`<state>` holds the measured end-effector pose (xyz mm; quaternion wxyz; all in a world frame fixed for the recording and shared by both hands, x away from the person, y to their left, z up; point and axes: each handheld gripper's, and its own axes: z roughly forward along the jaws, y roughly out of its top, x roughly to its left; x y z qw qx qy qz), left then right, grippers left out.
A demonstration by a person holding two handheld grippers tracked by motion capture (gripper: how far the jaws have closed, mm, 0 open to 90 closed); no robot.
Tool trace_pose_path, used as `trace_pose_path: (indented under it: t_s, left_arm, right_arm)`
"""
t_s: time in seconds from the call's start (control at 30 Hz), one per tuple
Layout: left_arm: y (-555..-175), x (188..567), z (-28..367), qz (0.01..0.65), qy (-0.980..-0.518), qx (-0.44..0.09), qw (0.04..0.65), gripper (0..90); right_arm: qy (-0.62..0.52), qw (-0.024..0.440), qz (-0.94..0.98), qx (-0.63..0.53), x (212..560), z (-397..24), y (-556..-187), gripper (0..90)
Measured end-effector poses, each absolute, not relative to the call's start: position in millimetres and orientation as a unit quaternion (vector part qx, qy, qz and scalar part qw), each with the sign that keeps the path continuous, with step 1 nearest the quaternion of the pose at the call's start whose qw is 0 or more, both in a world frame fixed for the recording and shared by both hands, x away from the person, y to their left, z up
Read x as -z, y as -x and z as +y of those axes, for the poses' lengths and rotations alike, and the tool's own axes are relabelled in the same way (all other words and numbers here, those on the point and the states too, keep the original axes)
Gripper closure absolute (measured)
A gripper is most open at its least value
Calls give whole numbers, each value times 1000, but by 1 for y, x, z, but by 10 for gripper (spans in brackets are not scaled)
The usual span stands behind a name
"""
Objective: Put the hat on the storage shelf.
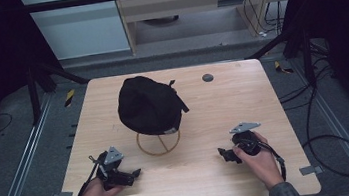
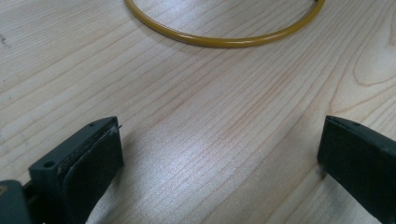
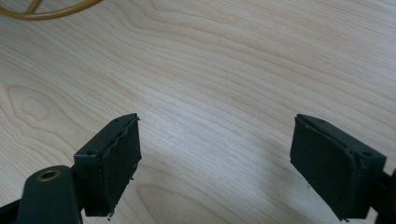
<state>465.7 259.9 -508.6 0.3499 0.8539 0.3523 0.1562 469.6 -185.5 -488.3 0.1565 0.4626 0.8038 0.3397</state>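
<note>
A black cap (image 1: 149, 105) sits on a yellow wire stand (image 1: 159, 143) mid-table (image 1: 242, 94). Left gripper (image 1: 132, 174) and right gripper (image 1: 223, 153) rest near the front edge, jaws wide apart, holding nothing.

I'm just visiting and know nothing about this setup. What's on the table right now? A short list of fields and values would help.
Surface: wooden table
Main item: black cap, sitting on a stand
Stand: yellow wire ring base resting on the table
Left gripper: held in the person's hand, jaws open, holding nothing
Right gripper: held in the person's hand, jaws open, holding nothing
Other: small dark round spot on the table's far side
</note>
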Motion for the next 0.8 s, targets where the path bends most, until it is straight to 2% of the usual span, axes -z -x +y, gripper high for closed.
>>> trace_pose_path:
  t_s: [0.53,0.67,0.8]
  left_arm:
    - [-466,509,260,352,-853,-157,351,0]
    - [-465,509,260,354,-853,-157,351,0]
    - [-465,509,260,358,-851,-158,350,0]
  right_arm:
    - [-484,168,788,-341,502,-160,-497,115]
    - [-481,210,782,-337,510,-157,-497,95]
    - [-484,215,777,-340,511,-156,-496,82]
